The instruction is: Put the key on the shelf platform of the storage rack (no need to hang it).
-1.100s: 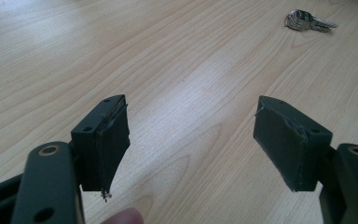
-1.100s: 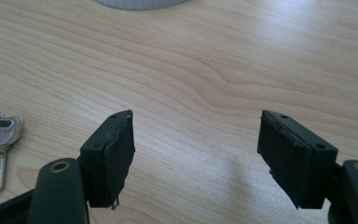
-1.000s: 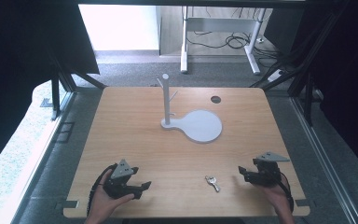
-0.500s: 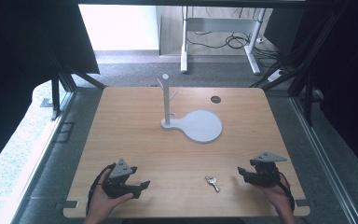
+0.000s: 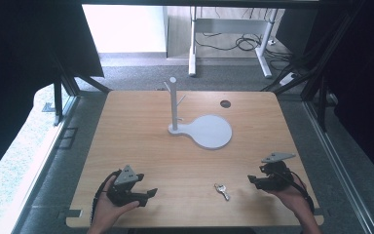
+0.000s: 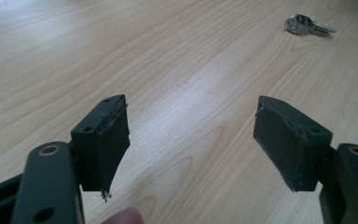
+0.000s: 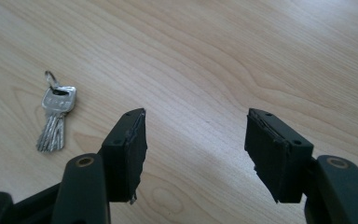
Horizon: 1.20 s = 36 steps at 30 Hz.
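Our left gripper and right gripper both rest spread and empty, flanking the bunch of keys on the wooden table; we see the white stand well beyond the keys.

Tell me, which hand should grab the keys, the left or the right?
Probably the right. The right gripper sits closer to the keys than the left gripper. In the right gripper view the keys lie just beside its open fingers; in the left gripper view they look far off.
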Each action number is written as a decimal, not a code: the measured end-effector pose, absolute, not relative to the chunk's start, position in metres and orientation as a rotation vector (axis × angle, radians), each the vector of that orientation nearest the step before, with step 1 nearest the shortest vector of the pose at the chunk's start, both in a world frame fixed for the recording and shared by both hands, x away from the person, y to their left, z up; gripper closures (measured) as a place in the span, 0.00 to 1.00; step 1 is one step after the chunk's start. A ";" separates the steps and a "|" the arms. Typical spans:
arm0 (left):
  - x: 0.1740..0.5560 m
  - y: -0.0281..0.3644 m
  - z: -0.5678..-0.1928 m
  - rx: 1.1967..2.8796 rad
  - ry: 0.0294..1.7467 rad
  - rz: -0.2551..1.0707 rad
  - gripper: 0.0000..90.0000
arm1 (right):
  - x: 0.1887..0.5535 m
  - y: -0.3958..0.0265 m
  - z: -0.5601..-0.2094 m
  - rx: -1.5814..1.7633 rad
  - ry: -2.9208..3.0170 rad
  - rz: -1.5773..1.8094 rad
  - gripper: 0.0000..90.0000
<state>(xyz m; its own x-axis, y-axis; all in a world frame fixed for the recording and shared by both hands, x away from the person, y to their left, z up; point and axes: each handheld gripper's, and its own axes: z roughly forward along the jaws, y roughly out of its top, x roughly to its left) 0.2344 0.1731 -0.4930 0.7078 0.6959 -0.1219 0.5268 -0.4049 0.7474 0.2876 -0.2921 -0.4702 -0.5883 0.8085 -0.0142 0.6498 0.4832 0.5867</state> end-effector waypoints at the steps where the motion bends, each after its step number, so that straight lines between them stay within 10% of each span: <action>1: 0.234 0.173 -0.493 2.098 0.927 0.265 0.30 | 0.288 -0.292 -0.470 1.237 2.444 0.783 0.44; 36: 0.233 0.174 -0.490 2.085 0.921 0.259 0.30 | 0.310 -0.228 -0.438 1.024 2.828 0.508 0.52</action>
<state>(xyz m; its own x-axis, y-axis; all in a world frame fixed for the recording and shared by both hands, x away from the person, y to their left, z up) 0.2327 0.1741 -0.4896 0.7108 0.6912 -0.1308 0.5222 -0.3938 0.7565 0.3103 -0.2279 -0.4379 -0.7710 0.6363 0.0266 0.6058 0.7199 0.3386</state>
